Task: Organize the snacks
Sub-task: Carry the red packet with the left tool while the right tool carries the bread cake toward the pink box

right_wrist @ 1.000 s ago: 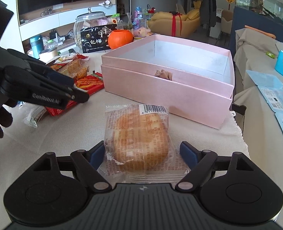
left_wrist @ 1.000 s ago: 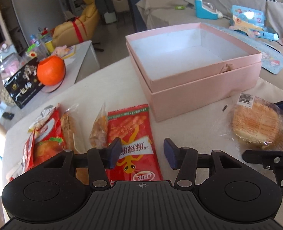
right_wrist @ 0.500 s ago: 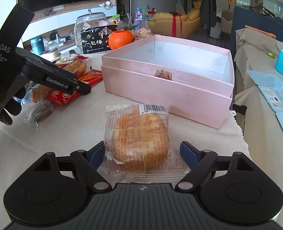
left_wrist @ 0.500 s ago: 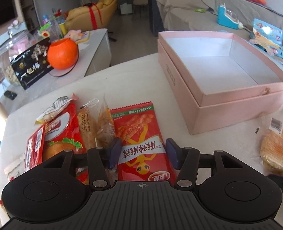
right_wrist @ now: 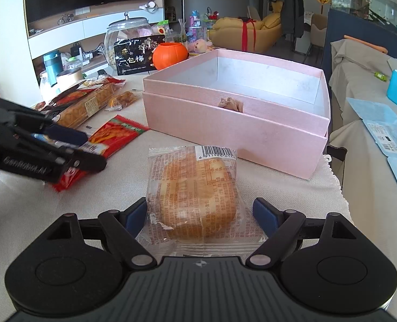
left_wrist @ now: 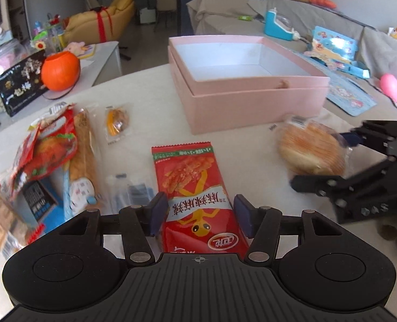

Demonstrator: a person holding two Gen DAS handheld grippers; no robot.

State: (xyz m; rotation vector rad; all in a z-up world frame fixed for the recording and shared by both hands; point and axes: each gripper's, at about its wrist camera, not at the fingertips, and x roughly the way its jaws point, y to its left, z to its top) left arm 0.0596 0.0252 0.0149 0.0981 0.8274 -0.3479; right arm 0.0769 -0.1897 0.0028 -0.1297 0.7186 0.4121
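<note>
On a cloth-covered table (right_wrist: 292,187), the left gripper (left_wrist: 199,216) straddles the near end of a red snack packet (left_wrist: 195,187), its jaws opening and the pads standing just clear of the wrapper's edges, apparently lining up for a pick. The right gripper (right_wrist: 199,216) is spread wide around a wrapped bun (right_wrist: 195,190), pads beside the wrapper without pressing it. The empty pink box (right_wrist: 233,131), the likely destination, sits open at twelve o'clock beyond both, with more loose snacks (left_wrist: 56,150) piled at ten o'clock in the left view.
</note>
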